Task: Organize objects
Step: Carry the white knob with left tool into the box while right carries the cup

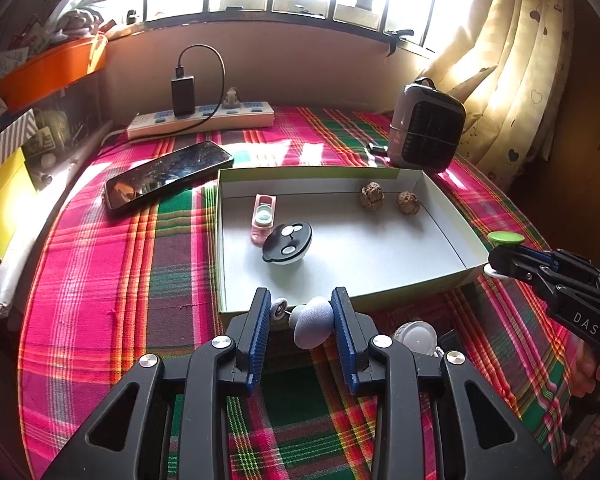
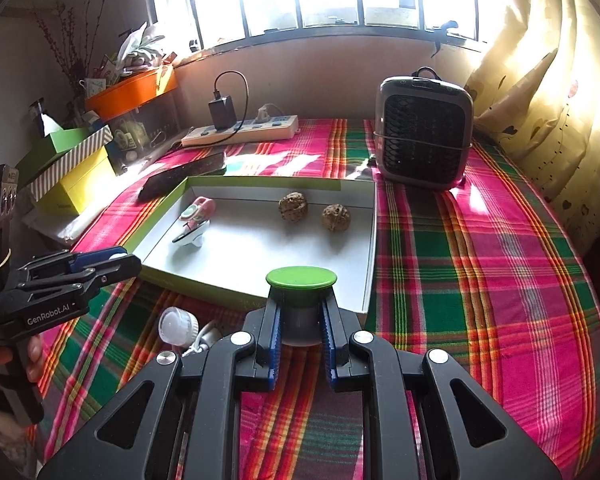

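Two light, stiff pieces: I pinch a grey knob (image 1: 314, 322) in my left gripper (image 1: 302, 320) and a slippery green-capped stopper (image 2: 301, 280) by its stem in my right gripper (image 2: 301, 320).

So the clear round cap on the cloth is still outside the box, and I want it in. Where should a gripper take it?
Grip the clear round cap across its ribbed rim, coming from above: it lies flat on the tablecloth, with a white cord at its near side.

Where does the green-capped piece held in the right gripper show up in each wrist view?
Left wrist: green-capped piece at the right edge, at the right gripper's tip, just past the tray's near right corner.
Right wrist: low centre, clamped between the fingers.
Shared landmark: the white tray.
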### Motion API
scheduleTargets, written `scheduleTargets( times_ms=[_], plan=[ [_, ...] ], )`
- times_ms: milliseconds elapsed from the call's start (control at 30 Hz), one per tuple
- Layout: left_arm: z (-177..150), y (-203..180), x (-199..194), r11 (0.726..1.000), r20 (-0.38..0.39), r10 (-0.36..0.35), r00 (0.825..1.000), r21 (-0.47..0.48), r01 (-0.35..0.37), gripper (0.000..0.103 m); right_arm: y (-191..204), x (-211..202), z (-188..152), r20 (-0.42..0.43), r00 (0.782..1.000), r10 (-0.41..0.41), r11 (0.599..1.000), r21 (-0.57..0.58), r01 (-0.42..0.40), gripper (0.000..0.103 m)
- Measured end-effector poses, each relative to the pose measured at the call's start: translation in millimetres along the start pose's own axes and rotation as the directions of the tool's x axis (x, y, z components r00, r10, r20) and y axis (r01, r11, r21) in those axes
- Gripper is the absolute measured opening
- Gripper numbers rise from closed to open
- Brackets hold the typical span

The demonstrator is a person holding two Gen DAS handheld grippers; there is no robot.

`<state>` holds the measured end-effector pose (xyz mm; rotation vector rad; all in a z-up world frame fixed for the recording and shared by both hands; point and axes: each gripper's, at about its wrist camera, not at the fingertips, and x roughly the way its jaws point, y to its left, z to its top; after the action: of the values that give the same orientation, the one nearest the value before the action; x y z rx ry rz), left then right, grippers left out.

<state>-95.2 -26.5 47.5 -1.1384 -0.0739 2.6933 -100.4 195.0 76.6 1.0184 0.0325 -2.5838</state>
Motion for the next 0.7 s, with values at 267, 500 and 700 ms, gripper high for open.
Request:
scheduleTargets(
  times_ms=[267, 500, 700],
  plan=[
    [11.5, -2.1, 12.9, 1.0, -0.008, 0.004, 1.0, 0.009, -0.004, 0.029, 2.1, 23.0, 30.2, -0.001, 0.998, 0.062, 0.998, -0.003, -0.062, 0.018],
    [17.0, -1.6, 26.0, 1.0, -0.024, 0.009, 1.0, 0.009, -0.009, 0.029, 11.0, 51.5, 54.2, -0.026, 0.995, 0.101, 0.994, -0.035, -0.102, 0.018],
    [18.9, 0.4, 35.6, 1.0, -0.039, 0.014, 0.999, 0.002, -0.014, 0.029, 22.7, 81.2, 66.2, -0.074, 0.99, 0.118, 0.991, -0.06, -0.122, 0.018]
  ],
)
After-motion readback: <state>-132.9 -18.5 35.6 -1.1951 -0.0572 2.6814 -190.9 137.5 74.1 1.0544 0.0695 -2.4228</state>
